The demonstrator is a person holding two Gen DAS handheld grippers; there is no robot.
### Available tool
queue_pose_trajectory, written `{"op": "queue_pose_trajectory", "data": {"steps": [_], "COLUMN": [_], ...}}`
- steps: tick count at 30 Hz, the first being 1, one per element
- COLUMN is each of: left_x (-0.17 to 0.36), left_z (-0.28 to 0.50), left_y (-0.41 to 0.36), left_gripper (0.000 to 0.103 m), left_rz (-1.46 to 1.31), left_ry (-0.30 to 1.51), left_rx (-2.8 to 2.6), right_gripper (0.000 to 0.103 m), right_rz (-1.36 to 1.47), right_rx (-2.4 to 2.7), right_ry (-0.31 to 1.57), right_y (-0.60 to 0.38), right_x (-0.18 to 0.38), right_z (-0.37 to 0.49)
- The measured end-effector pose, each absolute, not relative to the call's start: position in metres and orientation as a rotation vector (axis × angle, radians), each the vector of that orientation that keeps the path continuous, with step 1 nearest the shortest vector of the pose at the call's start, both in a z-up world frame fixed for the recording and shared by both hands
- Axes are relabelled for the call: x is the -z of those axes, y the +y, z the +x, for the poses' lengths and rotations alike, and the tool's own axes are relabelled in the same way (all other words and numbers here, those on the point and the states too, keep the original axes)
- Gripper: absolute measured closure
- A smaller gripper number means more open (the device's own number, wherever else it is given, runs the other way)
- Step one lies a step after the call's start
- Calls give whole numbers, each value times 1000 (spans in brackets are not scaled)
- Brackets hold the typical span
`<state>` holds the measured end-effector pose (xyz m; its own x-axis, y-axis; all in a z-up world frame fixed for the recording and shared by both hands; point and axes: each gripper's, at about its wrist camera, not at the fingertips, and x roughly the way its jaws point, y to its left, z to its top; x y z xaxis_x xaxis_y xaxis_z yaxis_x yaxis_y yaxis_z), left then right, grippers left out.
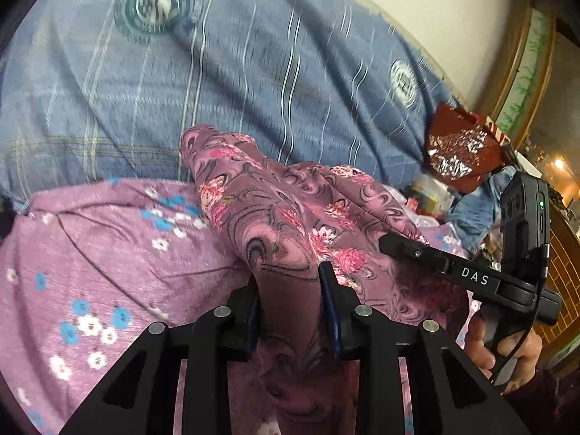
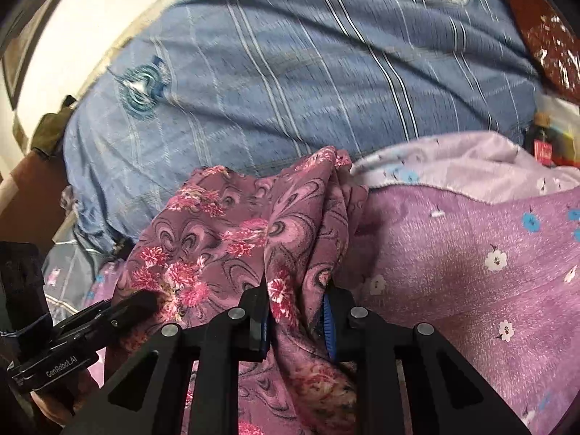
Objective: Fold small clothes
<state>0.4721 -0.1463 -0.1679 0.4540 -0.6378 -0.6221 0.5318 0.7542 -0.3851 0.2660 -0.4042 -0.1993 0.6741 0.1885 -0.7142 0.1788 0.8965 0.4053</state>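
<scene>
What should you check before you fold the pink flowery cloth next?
1. Left gripper has hold of the flowery cloth: ok, cloth sits between its fingers.
2. Right gripper has hold of the same cloth: ok, a bunch of it sits between the fingers.
3. Cloth spread flat: not ok, it is bunched and creased between the grippers.
4. Cloth edges or corners found: cannot tell, folds hide them.
5. Room to lay it down: ok, the purple flowered sheet lies bare beside it.
6. Blue striped quilt out of the way: ok, it lies behind the cloth.
</scene>
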Motion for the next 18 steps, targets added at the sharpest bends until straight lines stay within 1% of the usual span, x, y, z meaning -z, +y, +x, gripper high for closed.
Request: {"op": "queue_pose_trajectory", "data": {"steps": [3, 8, 13, 18], "left_x": [149, 134, 127, 134], "left_z": [452, 425, 404, 385], "left_y": [-123, -88, -54, -32], "left_gripper": [76, 76, 76, 76], "left_rz": [-127, -109, -99, -72], "left_ry": [795, 779, 808, 861], "left_rx": [722, 706, 687, 656], "right_gripper": [81, 81, 81, 81], "right_rz": [486, 525, 542, 550], "right_rx": [-38, -90, -112, -132], "right_ry": [803, 776, 809, 878], "right_y": [-392, -367, -337, -307], "right_x": [183, 164, 165, 180], "right_z": [258, 248, 239, 232]}}
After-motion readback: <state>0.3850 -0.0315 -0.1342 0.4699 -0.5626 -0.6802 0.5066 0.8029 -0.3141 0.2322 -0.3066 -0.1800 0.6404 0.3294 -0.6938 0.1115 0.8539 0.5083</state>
